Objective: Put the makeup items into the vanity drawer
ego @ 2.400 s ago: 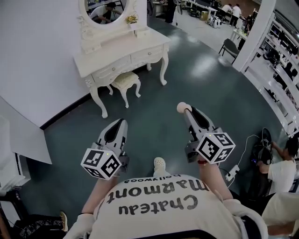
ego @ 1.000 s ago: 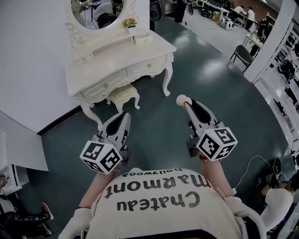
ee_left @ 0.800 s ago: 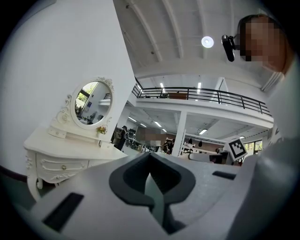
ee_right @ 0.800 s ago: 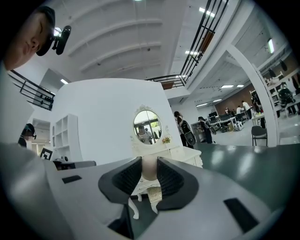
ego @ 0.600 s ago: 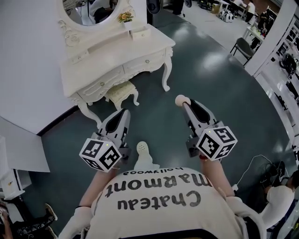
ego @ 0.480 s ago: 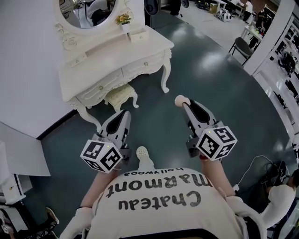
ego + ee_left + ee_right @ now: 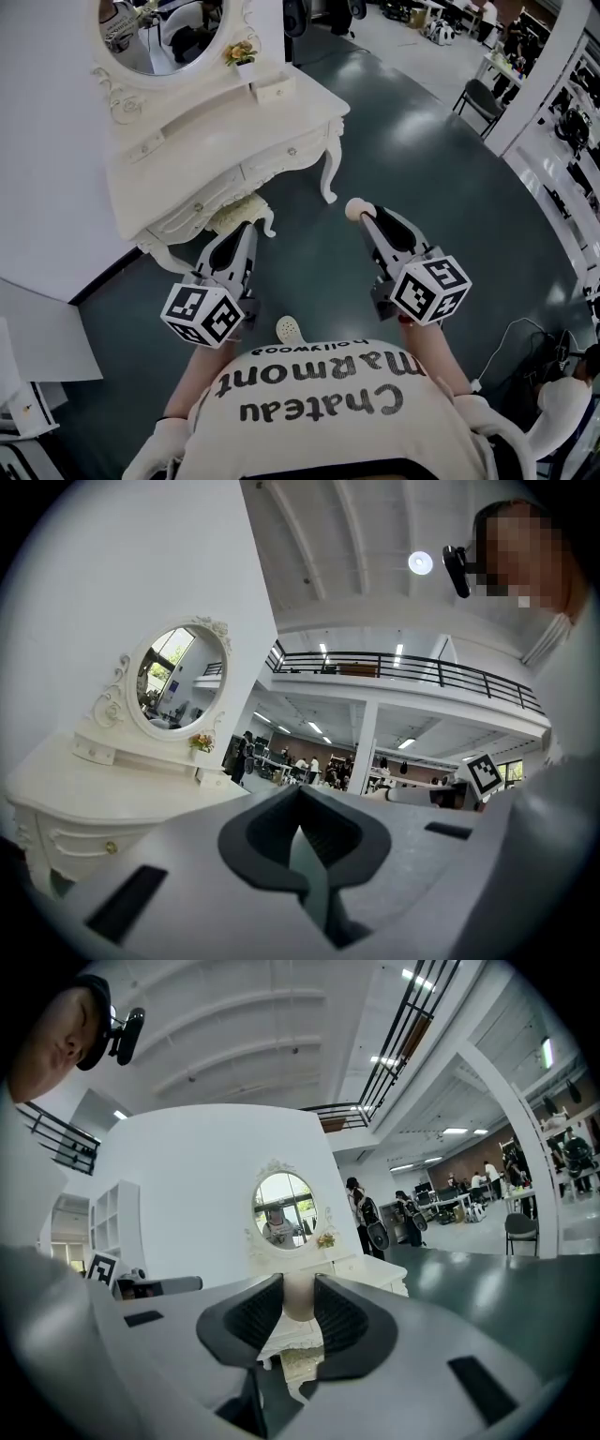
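In the head view a white vanity (image 7: 216,141) with shut drawers (image 7: 291,150) and an oval mirror (image 7: 159,37) stands against the wall, ahead and to the left. Both grippers are held level above the floor, short of it. My right gripper (image 7: 361,214) is shut on a round beige makeup sponge (image 7: 355,208). In the right gripper view the sponge (image 7: 298,1299) sits between the dark pads, with the vanity (image 7: 370,1274) beyond. My left gripper (image 7: 246,230) is shut and empty; in its own view the left gripper (image 7: 300,794) has the vanity (image 7: 94,799) to its left.
A small white stool (image 7: 234,217) is tucked under the vanity. A flower pot (image 7: 240,54) and a small box (image 7: 272,89) sit on its top. A chair (image 7: 480,94) stands far right, a person (image 7: 572,394) crouches at the lower right, and a white panel (image 7: 37,328) leans at the left.
The vanity has drawn nearer and slid left in the head view as both grippers were carried forward. The right gripper keeps the sponge; the left stays shut.
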`<state>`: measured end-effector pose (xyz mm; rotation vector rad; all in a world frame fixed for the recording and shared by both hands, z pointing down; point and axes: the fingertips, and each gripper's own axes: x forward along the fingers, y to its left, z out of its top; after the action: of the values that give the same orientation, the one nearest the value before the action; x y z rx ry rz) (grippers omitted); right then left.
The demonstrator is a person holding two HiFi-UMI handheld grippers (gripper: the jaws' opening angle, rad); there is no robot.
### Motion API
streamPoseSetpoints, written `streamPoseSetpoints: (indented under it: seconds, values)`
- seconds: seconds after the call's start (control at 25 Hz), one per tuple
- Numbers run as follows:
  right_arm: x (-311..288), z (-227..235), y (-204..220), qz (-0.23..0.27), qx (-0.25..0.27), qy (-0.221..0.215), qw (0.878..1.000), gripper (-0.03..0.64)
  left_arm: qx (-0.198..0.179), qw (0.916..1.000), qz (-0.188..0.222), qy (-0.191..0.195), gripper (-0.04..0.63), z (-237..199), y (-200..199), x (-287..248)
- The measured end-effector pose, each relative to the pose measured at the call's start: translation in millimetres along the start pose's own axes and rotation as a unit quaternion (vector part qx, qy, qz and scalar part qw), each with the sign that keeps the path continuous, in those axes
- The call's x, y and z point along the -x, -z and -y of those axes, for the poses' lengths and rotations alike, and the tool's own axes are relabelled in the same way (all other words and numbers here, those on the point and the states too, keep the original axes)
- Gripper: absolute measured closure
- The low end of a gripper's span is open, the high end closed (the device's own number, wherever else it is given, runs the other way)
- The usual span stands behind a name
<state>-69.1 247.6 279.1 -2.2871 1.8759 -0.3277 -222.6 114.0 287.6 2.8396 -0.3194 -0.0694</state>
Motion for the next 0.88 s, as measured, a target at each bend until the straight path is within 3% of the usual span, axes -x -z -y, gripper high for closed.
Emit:
streamPoseSetpoints:
  seconds: [0.44,0.88]
  values:
    - [-78,15,-45,0.019,0.021,0.012,1.000,0.497,-0.010,0.9998,0.011,0.013,0.588,-61,-51,-58]
    - [-141,32,-24,-0.008,0.017,0.011,1.000,0.497,0.009,1.0000,0.003,-0.002,0.588,-120,-43,-85]
